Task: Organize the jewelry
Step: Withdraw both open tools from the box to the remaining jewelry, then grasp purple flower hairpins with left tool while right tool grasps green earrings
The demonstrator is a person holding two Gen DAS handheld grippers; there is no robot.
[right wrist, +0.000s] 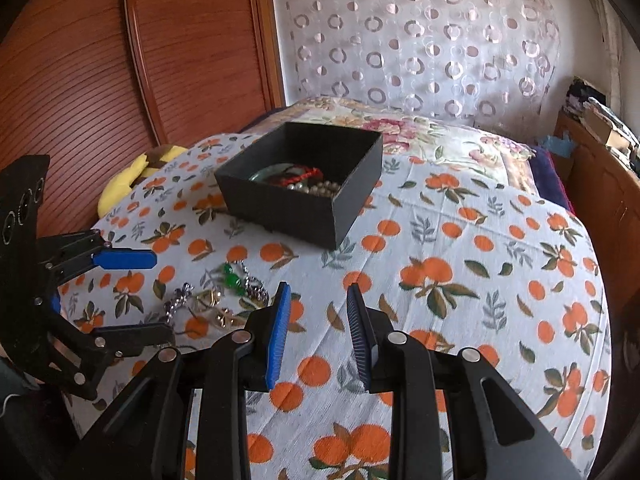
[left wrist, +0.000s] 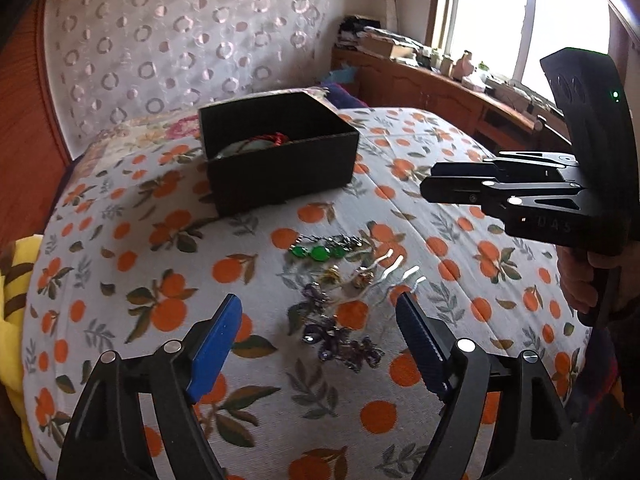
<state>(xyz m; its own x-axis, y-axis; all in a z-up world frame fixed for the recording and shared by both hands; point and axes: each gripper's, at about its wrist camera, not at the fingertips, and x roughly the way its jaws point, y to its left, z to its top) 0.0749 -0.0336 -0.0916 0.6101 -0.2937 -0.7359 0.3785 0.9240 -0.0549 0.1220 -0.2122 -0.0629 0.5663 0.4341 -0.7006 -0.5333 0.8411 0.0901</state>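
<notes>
A black open box [left wrist: 280, 160] stands on the orange-print bedspread and holds a red cord, a pale bangle and pearls [right wrist: 316, 189]. Loose jewelry lies in front of it: green stone pieces [left wrist: 318, 253], gold earrings [left wrist: 346, 276], silver bars [left wrist: 394, 270] and a purple beaded piece [left wrist: 336, 336]. My left gripper [left wrist: 320, 310] is open and empty, hovering just above the purple piece. My right gripper [right wrist: 316, 294] is open and empty, to the right of the pile; it also shows in the left wrist view [left wrist: 430, 178]. The pile also shows in the right wrist view [right wrist: 224, 296].
A yellow plush toy [right wrist: 128, 178] lies at the bed's left edge by the wooden headboard [right wrist: 100, 80]. A circle-patterned curtain [right wrist: 420, 40] hangs behind. A cluttered wooden cabinet [left wrist: 440, 84] stands under the window on the right.
</notes>
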